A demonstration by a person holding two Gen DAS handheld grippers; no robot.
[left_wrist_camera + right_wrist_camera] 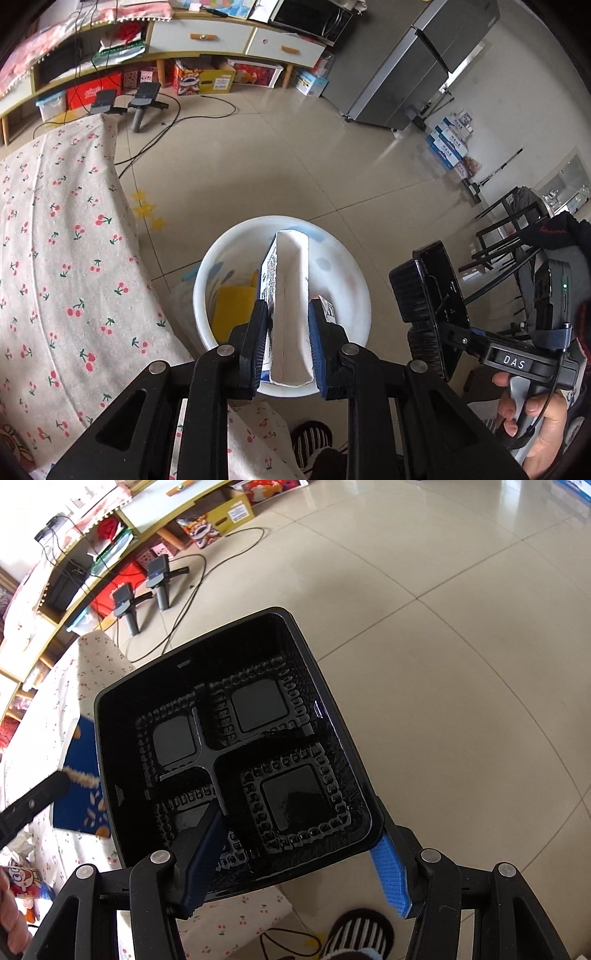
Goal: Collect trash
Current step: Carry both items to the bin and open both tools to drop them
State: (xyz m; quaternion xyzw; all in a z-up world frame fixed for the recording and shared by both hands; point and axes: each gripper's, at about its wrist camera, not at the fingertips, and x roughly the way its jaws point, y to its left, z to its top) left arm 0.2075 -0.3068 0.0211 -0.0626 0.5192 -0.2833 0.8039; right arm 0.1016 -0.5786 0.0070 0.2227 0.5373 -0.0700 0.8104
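On your far left the table with the cherry-print cloth [62,258] fills the near side of the left wrist view, its corner running right up beside the white bin [221,258] on the tiled floor [295,155]. Your left gripper [289,332] hangs over that bin with its blue pads pressed on both sides of a flattened white carton [291,295], jaws narrow and closed on it; the carton stands on edge, its far end over the bin's mouth. Inside the bin you can see a yellow piece [232,306] on the left and another printed box [327,308] just right of the carton. Beyond the bin, two spare handheld grippers [125,101] and their cables [177,122] lie on the floor before the low yellow cabinet [221,37], and a grey fridge [424,66] stands at the far right. To the right of the bin your right hand [532,417] holds the right gripper [295,856], its jaws about half open and closed across the near wall of a black plastic tray [229,716]: one finger inside, the blue pad outside. The tray tilts up, its four compartments facing the camera, hanging over the table's corner and the floor. A blue packet [79,775] lies on the cloth to the tray's left, and a striped slipper [360,938] shows below.
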